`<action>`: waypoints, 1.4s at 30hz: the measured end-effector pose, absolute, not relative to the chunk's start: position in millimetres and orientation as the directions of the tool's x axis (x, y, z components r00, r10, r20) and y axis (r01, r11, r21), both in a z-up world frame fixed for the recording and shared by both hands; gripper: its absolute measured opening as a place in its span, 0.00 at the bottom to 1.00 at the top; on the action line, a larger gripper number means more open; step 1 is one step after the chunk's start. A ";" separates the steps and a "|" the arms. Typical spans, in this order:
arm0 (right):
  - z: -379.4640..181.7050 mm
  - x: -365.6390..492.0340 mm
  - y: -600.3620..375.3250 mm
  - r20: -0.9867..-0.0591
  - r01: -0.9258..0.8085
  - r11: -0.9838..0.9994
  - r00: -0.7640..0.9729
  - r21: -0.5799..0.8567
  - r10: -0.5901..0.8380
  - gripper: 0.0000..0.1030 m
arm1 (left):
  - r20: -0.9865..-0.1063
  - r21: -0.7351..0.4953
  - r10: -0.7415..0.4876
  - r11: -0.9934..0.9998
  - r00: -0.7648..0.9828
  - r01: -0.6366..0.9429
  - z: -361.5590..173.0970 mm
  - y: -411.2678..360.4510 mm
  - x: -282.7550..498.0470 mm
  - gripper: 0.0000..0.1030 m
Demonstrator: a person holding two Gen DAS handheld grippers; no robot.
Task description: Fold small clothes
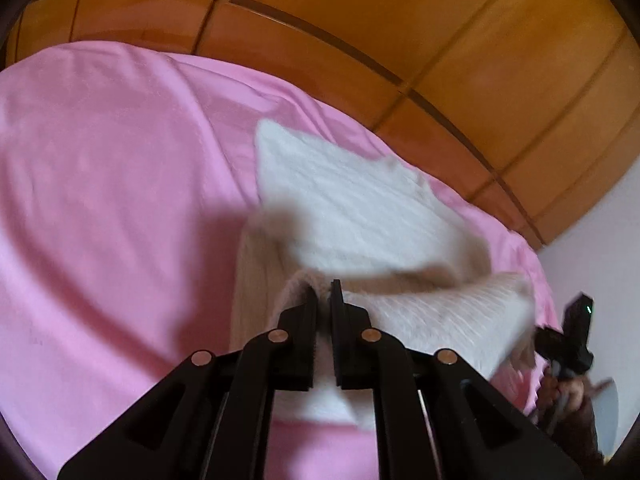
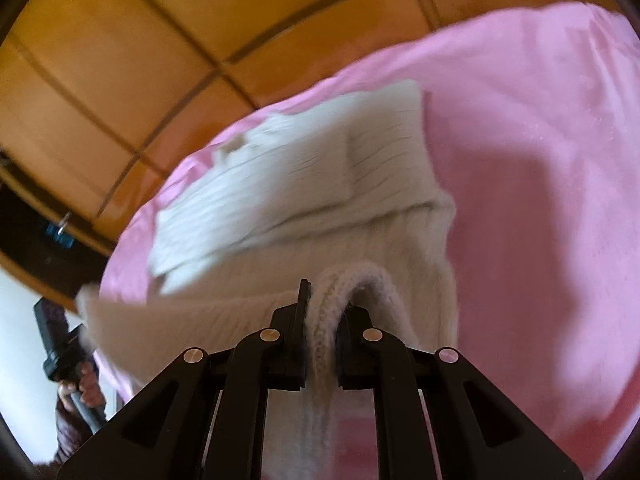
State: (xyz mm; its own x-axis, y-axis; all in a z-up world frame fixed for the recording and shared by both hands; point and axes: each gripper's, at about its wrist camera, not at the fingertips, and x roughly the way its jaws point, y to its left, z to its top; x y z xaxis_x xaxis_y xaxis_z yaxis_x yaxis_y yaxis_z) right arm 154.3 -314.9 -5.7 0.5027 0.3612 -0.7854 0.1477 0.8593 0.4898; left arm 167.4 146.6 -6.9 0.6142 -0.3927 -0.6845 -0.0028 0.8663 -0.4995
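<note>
A white ribbed knit garment (image 1: 352, 208) lies partly lifted over a pink sheet (image 1: 100, 160). My left gripper (image 1: 325, 294) is shut on one part of its near edge, and the cloth bunches between the jaws and hangs below them. In the right wrist view my right gripper (image 2: 324, 296) is shut on a thick ribbed hem of the same garment (image 2: 280, 184). The near edge stretches between the two grippers, and the far part with a folded sleeve rests on the pink sheet (image 2: 540, 160).
Orange-brown wooden panelling (image 1: 440, 40) with dark seams runs behind the sheet. A hand (image 1: 560, 396) holds the right gripper's black body (image 1: 568, 340) at the right edge. Another hand (image 2: 84, 388) grips the left gripper's body (image 2: 60, 344). A white wall (image 1: 600, 272) is behind.
</note>
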 end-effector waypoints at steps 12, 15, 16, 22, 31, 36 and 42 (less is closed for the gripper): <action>-2.3 110.9 -351.5 -0.732 0.179 0.819 0.577 0.546 0.362 0.83 | -0.679 -0.569 -0.444 0.821 0.585 -0.038 -45.9 173.5 148.9 0.65; -15.1 96.7 -346.3 -0.757 0.167 0.843 0.553 0.510 0.349 0.83 | -0.682 -0.569 -0.468 0.822 0.562 -0.006 -56.5 164.2 135.7 0.66; -20.1 95.9 -341.7 -0.767 0.162 0.853 0.543 0.496 0.342 0.82 | -0.691 -0.563 -0.471 0.827 0.548 0.001 -61.3 158.5 133.8 0.65; -35.7 106.2 -307.7 -0.822 0.108 0.920 0.498 0.376 0.277 0.20 | -0.744 -0.462 -0.415 0.886 0.523 0.046 -59.9 131.8 132.5 0.13; 18.8 63.2 -306.1 -0.781 0.039 0.917 0.539 0.398 0.316 0.13 | -0.700 -0.493 -0.445 0.867 0.558 0.072 -27.0 144.0 90.7 0.10; 15.5 17.3 -312.5 -0.819 0.062 0.917 0.477 0.394 0.319 0.13 | -0.718 -0.521 -0.462 0.853 0.520 0.038 -35.1 149.6 41.1 0.10; -0.9 -10.8 -320.2 -0.858 0.097 0.922 0.413 0.374 0.304 0.18 | -0.739 -0.501 -0.449 0.865 0.503 0.035 -44.3 148.6 12.6 0.18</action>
State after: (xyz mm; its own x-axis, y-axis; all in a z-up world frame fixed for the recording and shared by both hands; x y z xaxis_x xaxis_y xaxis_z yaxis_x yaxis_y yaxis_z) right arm -10.8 -320.2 -0.9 0.4130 0.3044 -0.8584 0.0970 0.9224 0.3738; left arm 12.6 148.6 -44.3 0.5027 -0.4489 -0.7387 0.0353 0.8645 -0.5013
